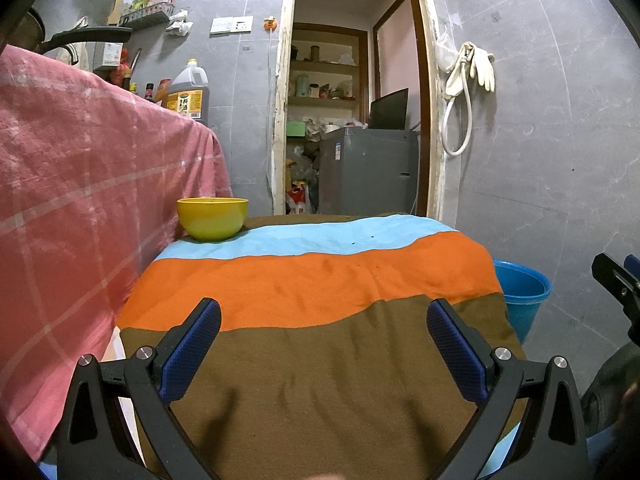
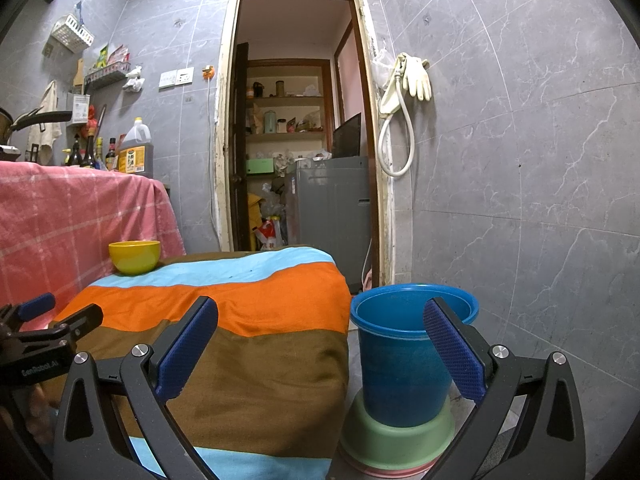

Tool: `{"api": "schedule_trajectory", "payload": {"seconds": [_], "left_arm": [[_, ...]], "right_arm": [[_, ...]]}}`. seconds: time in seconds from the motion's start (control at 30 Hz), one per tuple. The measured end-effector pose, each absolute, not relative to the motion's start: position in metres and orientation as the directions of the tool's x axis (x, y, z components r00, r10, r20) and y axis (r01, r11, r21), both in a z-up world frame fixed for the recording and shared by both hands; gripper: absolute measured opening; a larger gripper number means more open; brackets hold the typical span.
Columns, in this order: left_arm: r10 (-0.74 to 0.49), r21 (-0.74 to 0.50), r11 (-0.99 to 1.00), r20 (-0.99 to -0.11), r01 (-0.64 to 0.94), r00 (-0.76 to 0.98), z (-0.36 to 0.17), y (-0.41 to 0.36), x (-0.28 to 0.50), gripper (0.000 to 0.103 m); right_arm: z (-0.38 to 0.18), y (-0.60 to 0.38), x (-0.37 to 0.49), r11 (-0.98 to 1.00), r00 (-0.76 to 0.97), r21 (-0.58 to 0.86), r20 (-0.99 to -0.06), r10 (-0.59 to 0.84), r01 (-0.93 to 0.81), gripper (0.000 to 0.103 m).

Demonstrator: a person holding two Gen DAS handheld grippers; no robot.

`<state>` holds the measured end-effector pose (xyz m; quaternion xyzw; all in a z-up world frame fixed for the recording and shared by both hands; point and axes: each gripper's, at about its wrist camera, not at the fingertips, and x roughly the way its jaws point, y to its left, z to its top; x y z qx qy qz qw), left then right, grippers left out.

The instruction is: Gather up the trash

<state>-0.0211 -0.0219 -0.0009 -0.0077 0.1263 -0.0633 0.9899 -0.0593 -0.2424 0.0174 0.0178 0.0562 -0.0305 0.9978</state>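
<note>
My left gripper (image 1: 324,322): jaws spread wide, empty, above the striped cloth (image 1: 312,280). My right gripper (image 2: 320,322): jaws spread, empty, before the blue bucket (image 2: 400,364), which stands on a green basin (image 2: 396,442) beside the cloth. Yellow bowl (image 1: 212,218): cloth's far left corner. Trash: none I can make out.

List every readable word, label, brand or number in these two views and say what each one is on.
"GenRobot.AI": white print on the black body of the left gripper, seen in the right wrist view; the first letter is unclear.
Yellow label on the large oil jug: Chinese characters, too blurred to read.
White box on the wall rack: print too small to read.
Blue sticker on the grey appliance: unreadable.
</note>
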Motion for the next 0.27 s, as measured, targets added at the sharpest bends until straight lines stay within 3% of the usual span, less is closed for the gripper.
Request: {"api": "schedule_trajectory", "payload": {"seconds": [0.27], "left_arm": [[-0.126, -0.030, 0.992, -0.247, 0.123, 0.961, 0.0002, -0.0220, -0.0225, 0.101]], "right_arm": [[0.0177, -0.2425, -0.0594, 0.997, 0.992, 0.033, -0.113, -0.059, 0.063, 0.103]]}}
